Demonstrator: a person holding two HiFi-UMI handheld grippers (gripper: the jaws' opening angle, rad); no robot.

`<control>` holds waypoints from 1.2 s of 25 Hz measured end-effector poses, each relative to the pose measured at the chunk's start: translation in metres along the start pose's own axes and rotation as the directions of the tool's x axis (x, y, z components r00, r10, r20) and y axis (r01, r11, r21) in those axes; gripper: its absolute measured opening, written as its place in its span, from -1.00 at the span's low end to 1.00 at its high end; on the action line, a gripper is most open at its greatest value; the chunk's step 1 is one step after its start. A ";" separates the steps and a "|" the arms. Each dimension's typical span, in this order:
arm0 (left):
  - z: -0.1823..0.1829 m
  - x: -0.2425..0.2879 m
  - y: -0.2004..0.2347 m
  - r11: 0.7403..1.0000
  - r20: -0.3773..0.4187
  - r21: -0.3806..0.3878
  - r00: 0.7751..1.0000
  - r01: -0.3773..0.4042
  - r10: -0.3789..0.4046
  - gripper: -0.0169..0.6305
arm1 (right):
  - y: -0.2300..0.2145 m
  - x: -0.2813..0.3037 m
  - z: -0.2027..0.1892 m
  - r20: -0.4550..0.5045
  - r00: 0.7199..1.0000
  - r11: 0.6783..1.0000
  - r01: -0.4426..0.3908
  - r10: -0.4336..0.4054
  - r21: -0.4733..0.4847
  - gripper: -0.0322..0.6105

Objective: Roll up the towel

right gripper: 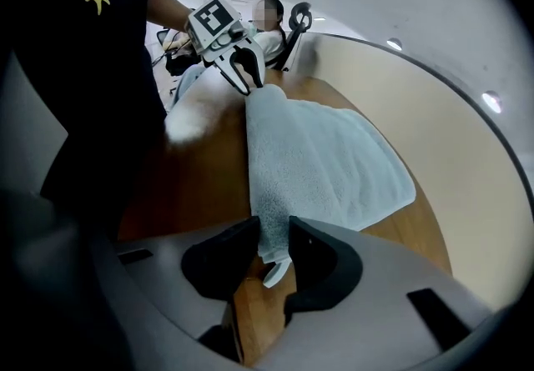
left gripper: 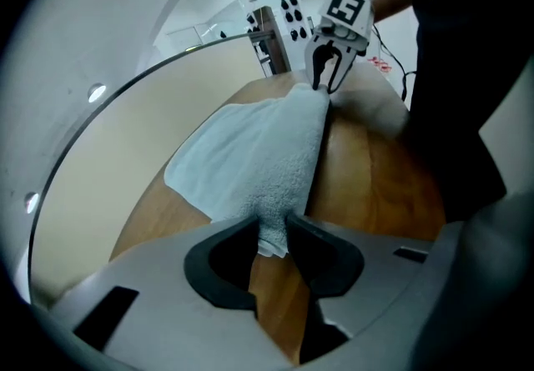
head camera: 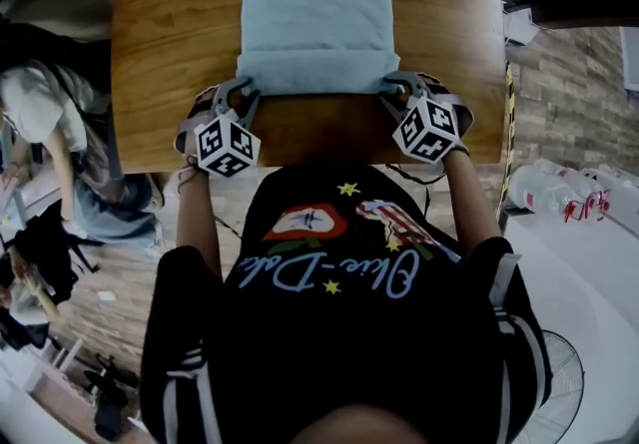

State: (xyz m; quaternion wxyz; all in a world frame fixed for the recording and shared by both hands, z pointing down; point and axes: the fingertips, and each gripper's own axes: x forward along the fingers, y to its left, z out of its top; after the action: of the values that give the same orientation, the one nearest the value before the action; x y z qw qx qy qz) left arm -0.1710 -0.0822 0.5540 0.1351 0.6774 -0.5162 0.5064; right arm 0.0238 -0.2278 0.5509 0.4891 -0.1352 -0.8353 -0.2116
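The pale blue terry-cloth towel (head camera: 316, 18) lies on the warm brown wood-grain desk (head camera: 170, 53). At the towel's 7 and 5 o'clock, the grey left tool (head camera: 241, 90) and grey right tool (head camera: 395, 86) bear black-and-white square markers (head camera: 228, 146). The person's black printed shirt (head camera: 349, 352) shows yellow stars, red patches and light blue lettering.

The right gripper (right gripper: 272, 243) has its jaws clamped on the near corner of the light blue towel (right gripper: 325, 162), which lies spread on the wooden desk (right gripper: 204, 177). The left gripper (right gripper: 248, 77) pinches the far corner.

On my wooden bench (head camera: 150, 53) lies a pale blue towel (head camera: 317, 13), spread flat, its near edge bunched.
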 end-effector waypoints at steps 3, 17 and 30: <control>0.002 0.003 0.001 1.000 -0.004 0.009 1.000 -0.005 0.005 -0.67 | -0.002 0.002 0.000 0.004 1.000 1.000 0.006 -0.006 0.015 -0.69; -0.007 -0.039 -0.041 0.987 0.006 -0.003 0.987 0.161 -0.161 -0.87 | 0.034 -0.032 0.005 0.085 0.984 0.980 -0.163 0.154 0.118 -0.82; -0.006 -0.060 -0.032 0.952 -0.013 -0.114 0.958 0.283 -0.286 -0.86 | 0.035 -0.047 0.014 0.203 0.931 0.899 -0.351 0.304 0.263 -0.81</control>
State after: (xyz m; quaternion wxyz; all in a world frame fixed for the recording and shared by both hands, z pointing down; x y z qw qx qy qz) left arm -0.1448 -0.0309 0.5179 0.2515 0.7287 -0.4385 0.4621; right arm 0.0508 -0.1914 0.5111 0.4652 -0.2157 -0.8584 0.0122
